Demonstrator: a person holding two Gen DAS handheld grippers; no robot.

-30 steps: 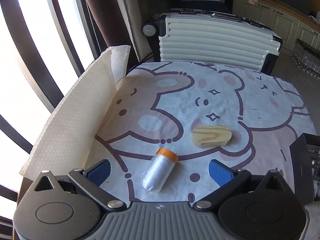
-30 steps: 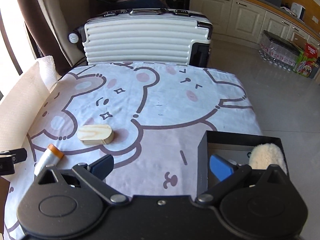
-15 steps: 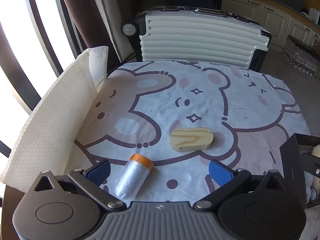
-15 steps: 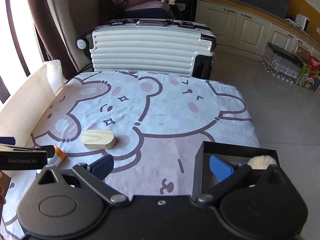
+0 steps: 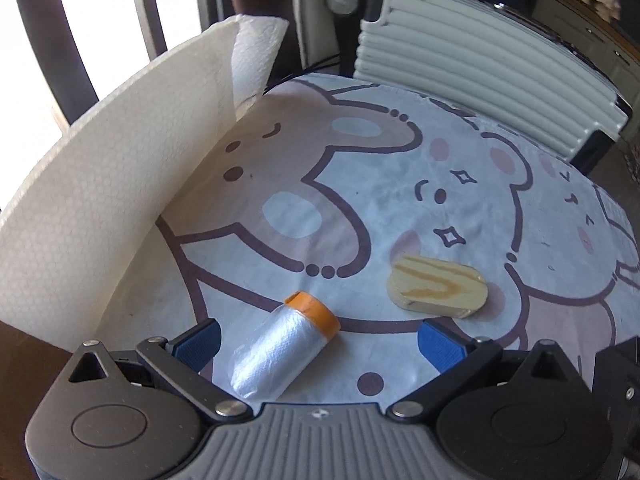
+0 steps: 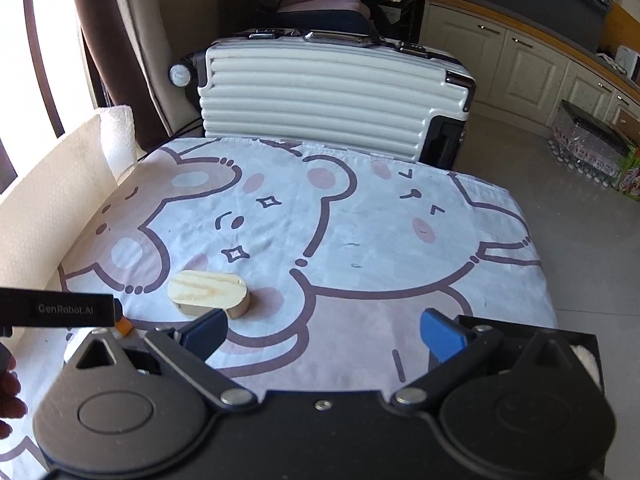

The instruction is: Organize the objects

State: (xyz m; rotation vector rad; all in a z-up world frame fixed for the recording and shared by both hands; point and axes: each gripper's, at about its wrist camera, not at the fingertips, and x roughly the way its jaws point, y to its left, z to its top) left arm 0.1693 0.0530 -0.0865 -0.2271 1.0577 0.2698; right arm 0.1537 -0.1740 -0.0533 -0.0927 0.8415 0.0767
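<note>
A roll of clear plastic film with an orange end (image 5: 280, 350) lies on the bear-print cloth (image 5: 360, 184) between my left gripper's (image 5: 320, 342) open blue fingers, nearer the left one. An oval wooden block (image 5: 438, 290) lies just ahead to the right; it also shows in the right wrist view (image 6: 208, 293). My right gripper (image 6: 324, 330) is open and empty above the cloth (image 6: 360, 240). The black box (image 6: 584, 344) with a white fluffy thing (image 6: 585, 358) sits at its right. The left gripper's body (image 6: 60, 312) shows at the left edge.
A sheet of white paper towel (image 5: 112, 184) stands up along the table's left side. A white ribbed suitcase (image 6: 328, 96) stands behind the table's far edge. Kitchen cabinets (image 6: 540, 64) and packed bottles (image 6: 588, 148) are on the floor at the right.
My left gripper has moved down and forward so that the film roll now lies between its fingers. My right gripper has drawn back and left, away from the black box.
</note>
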